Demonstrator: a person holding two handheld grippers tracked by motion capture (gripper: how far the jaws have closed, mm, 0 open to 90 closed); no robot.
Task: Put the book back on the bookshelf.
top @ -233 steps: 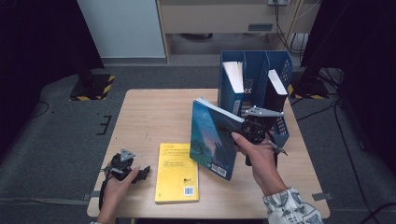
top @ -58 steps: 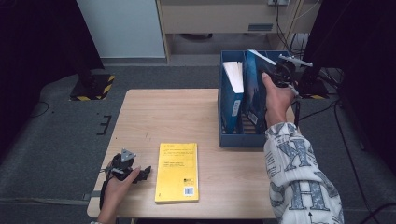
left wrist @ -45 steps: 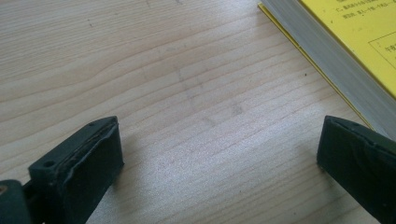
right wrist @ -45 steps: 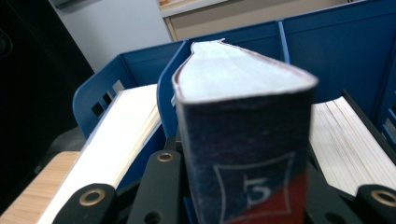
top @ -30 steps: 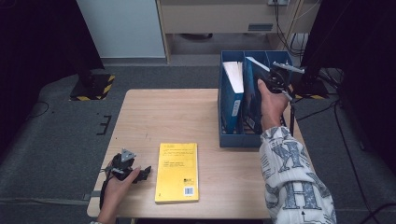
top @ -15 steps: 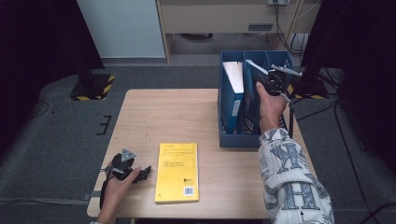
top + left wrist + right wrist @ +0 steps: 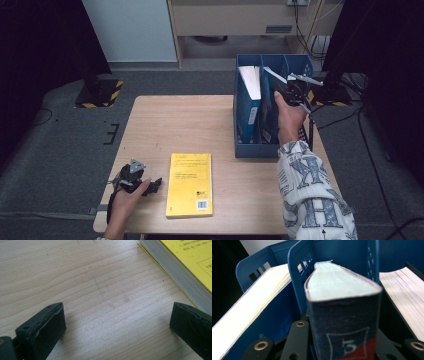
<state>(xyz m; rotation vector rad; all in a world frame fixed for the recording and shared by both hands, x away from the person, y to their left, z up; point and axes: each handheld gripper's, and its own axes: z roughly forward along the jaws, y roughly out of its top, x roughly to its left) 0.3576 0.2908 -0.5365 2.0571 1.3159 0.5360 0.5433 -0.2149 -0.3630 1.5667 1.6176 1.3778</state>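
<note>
A dark blue book [image 7: 342, 315] with a "5" on its spine stands upright in the middle slot of the blue file rack [image 7: 255, 149]. My right gripper [image 7: 294, 92] is shut on its spine end, one black jaw on each cover. In the high view the same book [image 7: 270, 115] shows as a dark slab under the person's right hand. A yellow book [image 7: 190, 184] lies flat near the table's front edge. To its left my left gripper [image 7: 135, 180] rests on the table. Its jaws [image 7: 117, 322] stand wide open over bare wood, with the yellow book's page edge [image 7: 175, 270] beside one jaw.
A white-paged book [image 7: 250, 80] fills the rack's left slot, and another book [image 7: 404, 295] stands in the right slot. The rack sits at the back right of the wooden table [image 7: 200, 125]. Dark stands and cables surround the table on the grey floor.
The right gripper carried the dark blue book from above the table's middle into the rack's middle slot, and it has sunk slightly over the last second. The left gripper has not moved.
</note>
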